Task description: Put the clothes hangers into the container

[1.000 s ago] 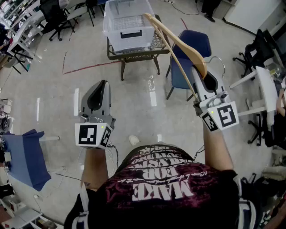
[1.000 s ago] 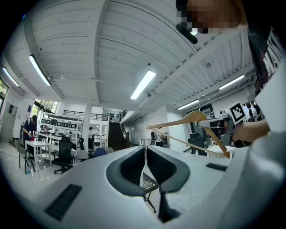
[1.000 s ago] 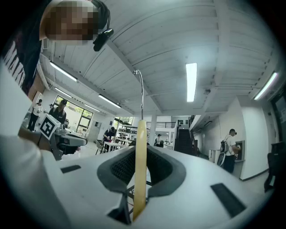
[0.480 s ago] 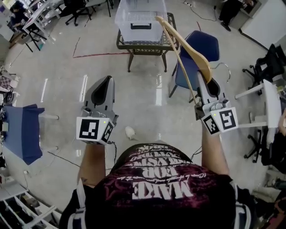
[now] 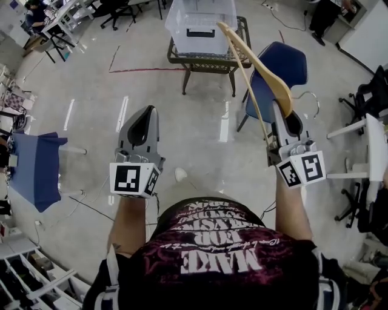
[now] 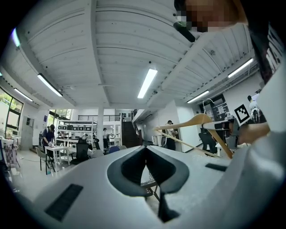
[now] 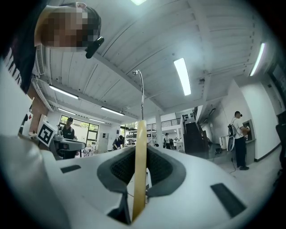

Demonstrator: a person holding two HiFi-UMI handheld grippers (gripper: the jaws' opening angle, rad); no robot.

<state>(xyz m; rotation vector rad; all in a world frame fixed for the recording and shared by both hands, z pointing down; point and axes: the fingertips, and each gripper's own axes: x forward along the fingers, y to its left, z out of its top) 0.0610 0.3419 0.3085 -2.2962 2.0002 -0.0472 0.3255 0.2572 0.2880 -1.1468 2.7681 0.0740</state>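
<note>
One wooden hanger [image 5: 267, 75] was clamped between the jaws of the right gripper [image 5: 285, 118], its far tip crossing the right front corner of the clear container [image 5: 199, 18] in the head view; the container stood on a dark table [image 5: 209, 59]; nearer than the container and to its left, the left gripper [image 5: 143, 120] had its jaws pressed together, empty.

The hanger [image 5: 260, 66] is pale natural wood with a silver hook [image 7: 142, 94]. The left gripper [image 5: 147, 110] and right gripper [image 5: 279, 106] have light grey bodies with dark grey jaw pads, and each marker cube [image 5: 132, 179] bears black squares on white. The container [image 5: 200, 15] is translucent with a dark handle [image 5: 203, 32], the table [image 5: 206, 61] dark, the chair [image 5: 286, 60] and cloth [image 5: 36, 169] blue, the shirt [image 5: 224, 257] maroon-black with pale lettering, and the floor [image 5: 91, 97] light grey with a red line [image 5: 139, 70].
</note>
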